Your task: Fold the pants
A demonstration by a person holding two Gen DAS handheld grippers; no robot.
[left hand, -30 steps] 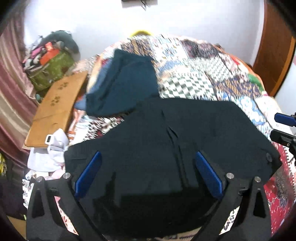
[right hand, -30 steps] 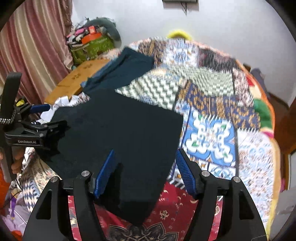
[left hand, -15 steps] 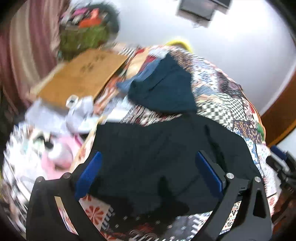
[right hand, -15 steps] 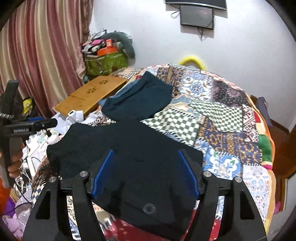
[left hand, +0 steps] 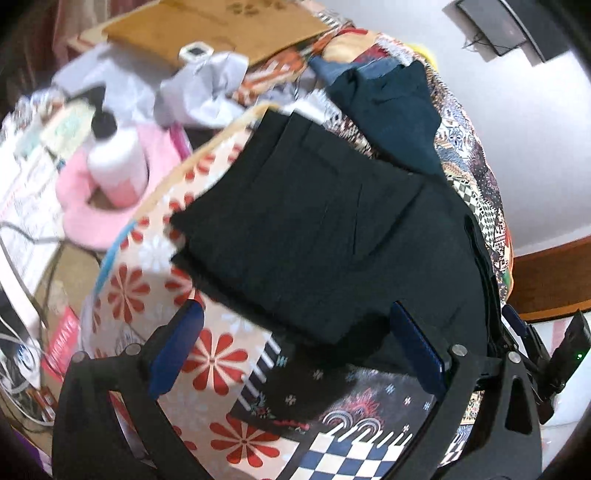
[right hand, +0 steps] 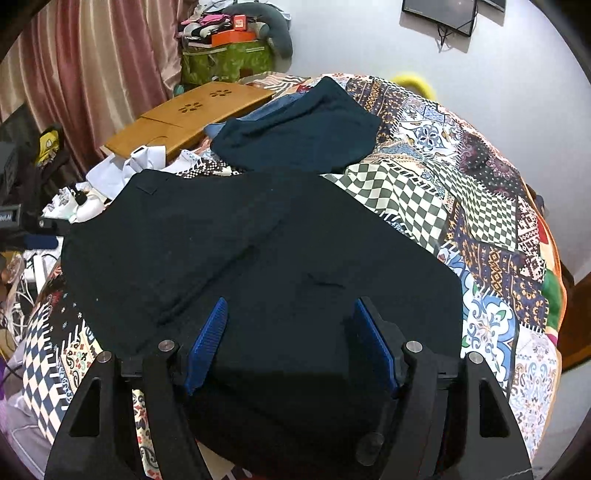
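Your right gripper [right hand: 288, 343] hangs with its jaws apart over the black pants [right hand: 258, 251], gripping nothing. Your left gripper [left hand: 295, 350] is likewise wide apart and empty. The pants lie flat on the patchwork bed [right hand: 480, 221].

White wall [right hand: 351, 44] w/ mounted TV [right hand: 439, 11]; pink striped curtain [right hand: 92, 62] at left, wooden lap desk [right hand: 184, 118] nearby.
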